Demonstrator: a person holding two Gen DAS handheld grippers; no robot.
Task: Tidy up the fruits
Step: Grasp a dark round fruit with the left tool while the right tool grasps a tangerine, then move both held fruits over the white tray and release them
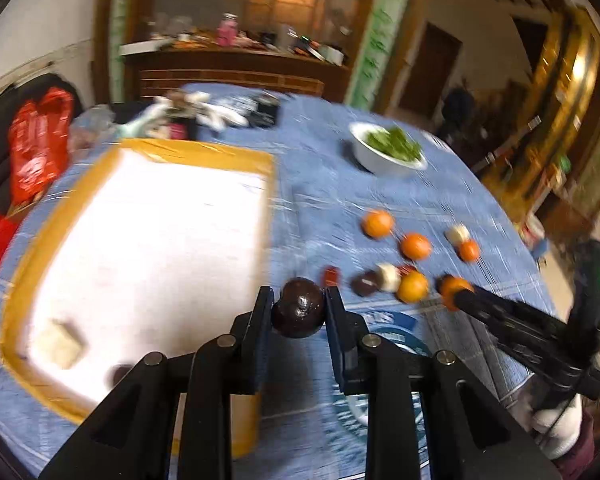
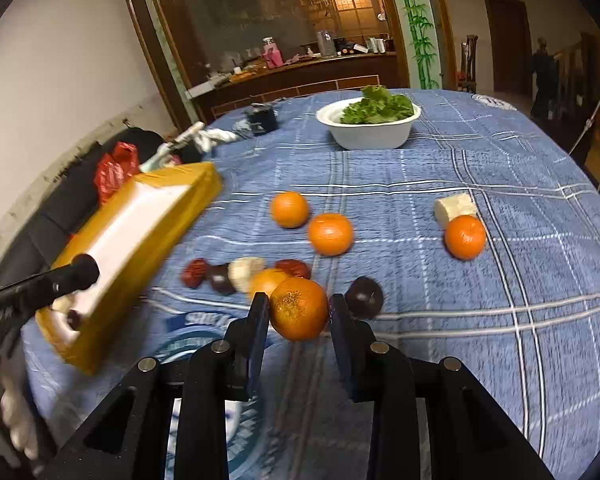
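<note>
Jaws of left gripper (image 1: pixel 299 307) clamp dark fruit (image 1: pixel 299 308); right gripper (image 2: pixel 299 309) clamps orange (image 2: pixel 299 309).

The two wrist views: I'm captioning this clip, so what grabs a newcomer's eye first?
Each gripper clamps a fruit: the left gripper a dark plum, the right gripper an orange. More oranges dot the blue tablecloth, with a yellow-rimmed tray at left.

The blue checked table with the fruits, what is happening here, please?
A person works two handheld grippers. The left gripper is shut on a dark purple round fruit, near the yellow box with white lining. The right gripper is shut on an orange mandarin. Other fruits lie on the blue checked tablecloth.
</note>
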